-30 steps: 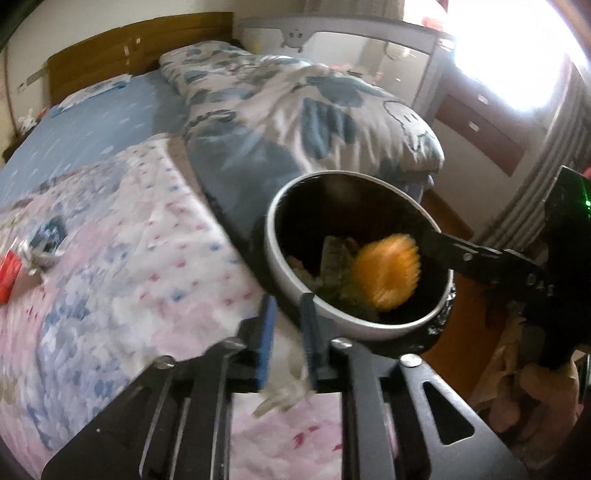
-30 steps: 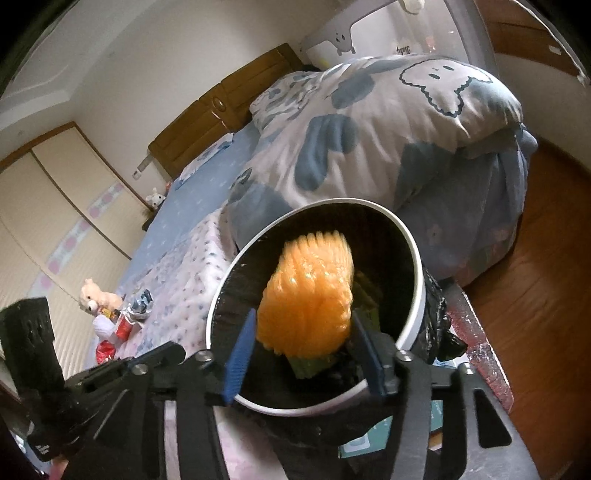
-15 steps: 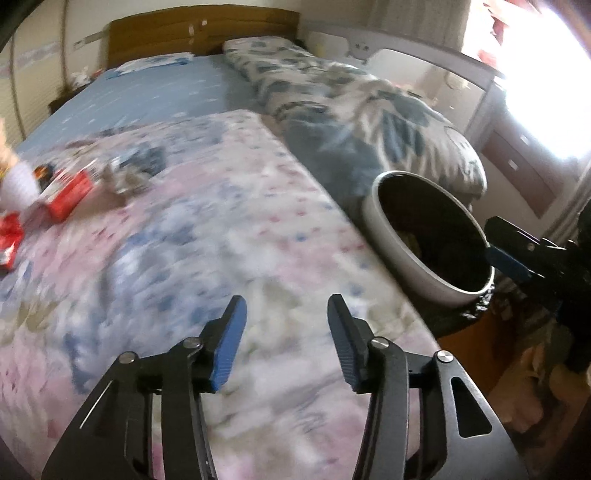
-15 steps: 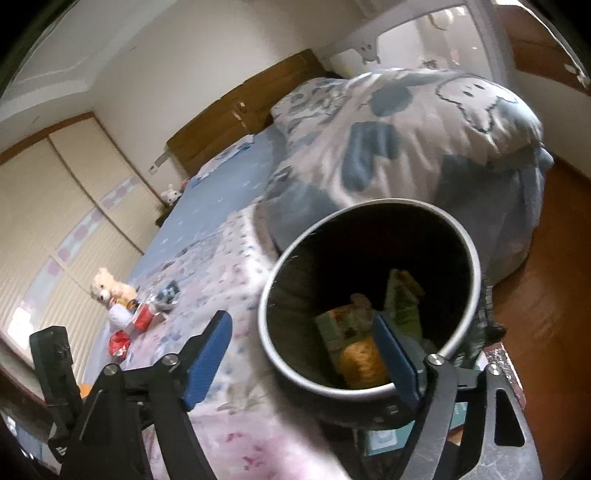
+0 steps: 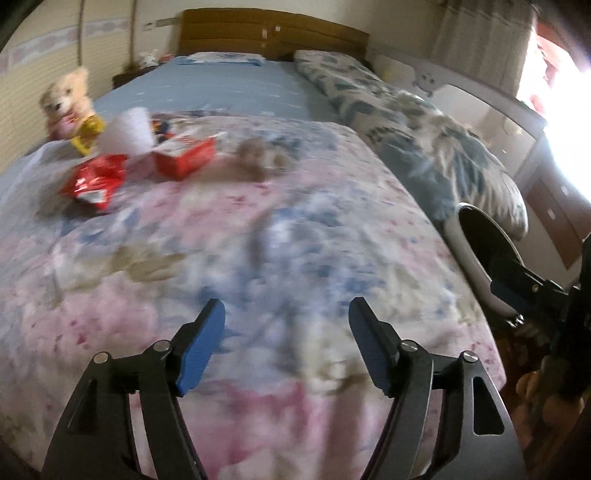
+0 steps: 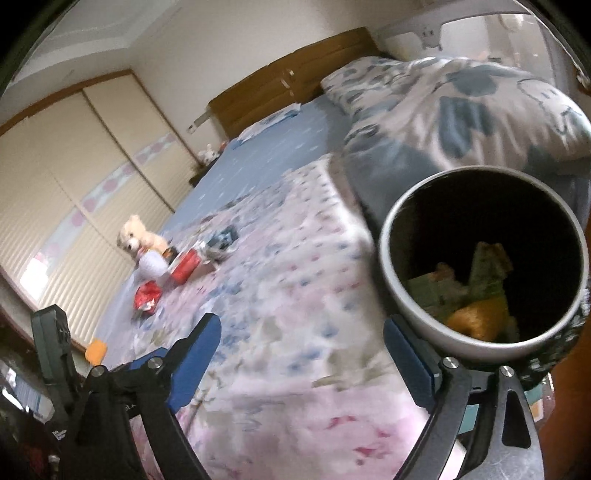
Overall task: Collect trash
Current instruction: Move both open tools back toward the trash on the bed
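Trash lies far up the bed: a red snack bag [image 5: 94, 181] [image 6: 147, 298], a red and white carton [image 5: 184, 155] [image 6: 184, 265], a white cup [image 5: 127, 130] [image 6: 151, 265] and a grey crumpled wrapper [image 5: 258, 159] [image 6: 218, 245]. The white trash bin [image 6: 417, 314] [image 5: 465, 254] stands at the bed's right edge, with an orange foam piece [image 6: 476, 319] and green packets inside. My left gripper [image 5: 286, 332] hangs over the floral bedspread, jaws opening, nothing between them. My right gripper [image 6: 301, 341] hovers beside the bin, jaws opening and empty.
A teddy bear [image 5: 66, 101] [image 6: 138, 236] sits behind the trash. A rolled blue and white duvet [image 5: 424, 136] [image 6: 461, 107] lies along the bed's right side. Wooden headboard [image 5: 273, 35] at the far end, wardrobe doors [image 6: 74, 192] left, a white cabinet [image 5: 535, 177] right.
The orange foam piece left my right gripper and dropped into the bin. Both grippers opened and swung left from the bin toward the middle of the bed, bringing the trash pile into view.
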### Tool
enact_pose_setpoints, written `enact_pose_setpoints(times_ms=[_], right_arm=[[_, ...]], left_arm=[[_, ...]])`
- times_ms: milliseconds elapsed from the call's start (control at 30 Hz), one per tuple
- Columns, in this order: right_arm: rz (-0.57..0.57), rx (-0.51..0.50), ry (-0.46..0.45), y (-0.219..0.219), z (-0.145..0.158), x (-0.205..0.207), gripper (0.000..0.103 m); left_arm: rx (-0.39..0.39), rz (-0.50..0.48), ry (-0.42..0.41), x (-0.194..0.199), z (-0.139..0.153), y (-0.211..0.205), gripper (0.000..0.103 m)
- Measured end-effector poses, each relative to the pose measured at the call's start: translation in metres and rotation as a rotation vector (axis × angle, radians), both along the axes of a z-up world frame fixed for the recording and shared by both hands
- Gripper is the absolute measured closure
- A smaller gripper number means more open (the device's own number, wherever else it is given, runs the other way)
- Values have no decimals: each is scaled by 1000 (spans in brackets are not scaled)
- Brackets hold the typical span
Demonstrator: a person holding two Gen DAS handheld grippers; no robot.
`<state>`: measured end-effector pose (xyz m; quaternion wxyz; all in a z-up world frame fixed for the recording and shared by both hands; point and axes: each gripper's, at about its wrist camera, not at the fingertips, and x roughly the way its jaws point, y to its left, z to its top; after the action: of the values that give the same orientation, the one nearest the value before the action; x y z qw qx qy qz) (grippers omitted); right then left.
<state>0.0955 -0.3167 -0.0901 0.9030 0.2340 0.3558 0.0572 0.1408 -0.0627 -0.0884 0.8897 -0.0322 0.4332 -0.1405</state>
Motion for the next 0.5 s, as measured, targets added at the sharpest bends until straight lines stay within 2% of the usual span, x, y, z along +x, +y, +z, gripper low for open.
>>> enact_pose_setpoints(times_ms=[333,500], right_arm=[[99,-12,13,51,-8,25,11],[138,-32,2,72,-9,36,6]], left_arm=[[2,117,9,1,-7,52,26],[12,164,12,2,-11,69,22]])
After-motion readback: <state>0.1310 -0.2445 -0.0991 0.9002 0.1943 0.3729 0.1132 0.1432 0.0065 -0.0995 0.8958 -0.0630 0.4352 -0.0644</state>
